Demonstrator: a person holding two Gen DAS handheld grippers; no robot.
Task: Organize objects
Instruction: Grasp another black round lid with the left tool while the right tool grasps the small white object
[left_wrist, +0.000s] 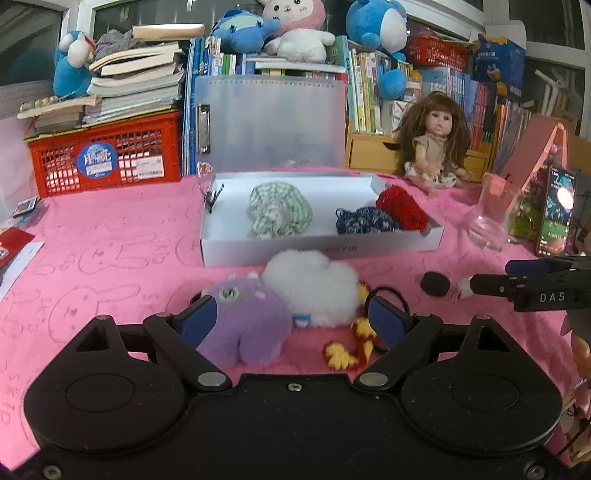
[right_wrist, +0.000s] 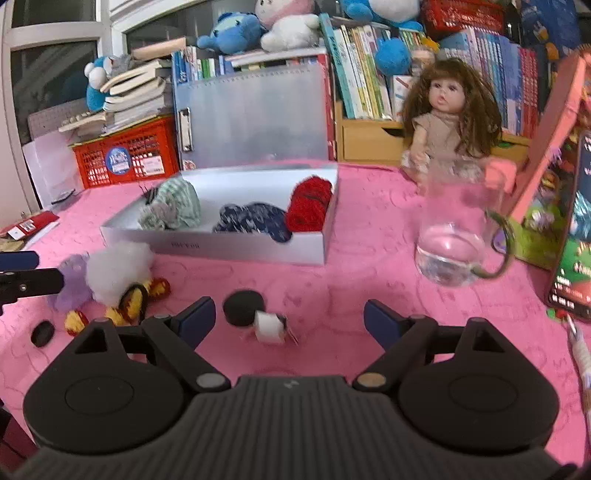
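Observation:
A white box (left_wrist: 321, 251) (right_wrist: 236, 247) on the pink cloth holds a green checked scrunchie (left_wrist: 279, 210) (right_wrist: 171, 208), a blue patterned one (left_wrist: 364, 220) (right_wrist: 255, 219) and a red one (left_wrist: 402, 206) (right_wrist: 308, 205). In front of it lie a purple plush (left_wrist: 243, 325) (right_wrist: 72, 280), a white fluffy ball (left_wrist: 314, 291) (right_wrist: 118, 273) and a yellow-red scrunchie (left_wrist: 351, 350) (right_wrist: 136, 299). My left gripper (left_wrist: 291, 319) is open around the purple plush and the white ball. My right gripper (right_wrist: 290, 319) is open above a black pad (right_wrist: 242, 308) (left_wrist: 435, 283) and a small white item (right_wrist: 271, 326) (left_wrist: 466, 288).
A doll (left_wrist: 436, 140) (right_wrist: 452, 110) sits at the back right. A glass jug (right_wrist: 456, 236) (left_wrist: 491, 214) and a phone (left_wrist: 557, 210) (right_wrist: 572, 236) stand at the right. A red crate (left_wrist: 107, 155), books and plush toys line the back. A second black pad (right_wrist: 42, 333) lies near left.

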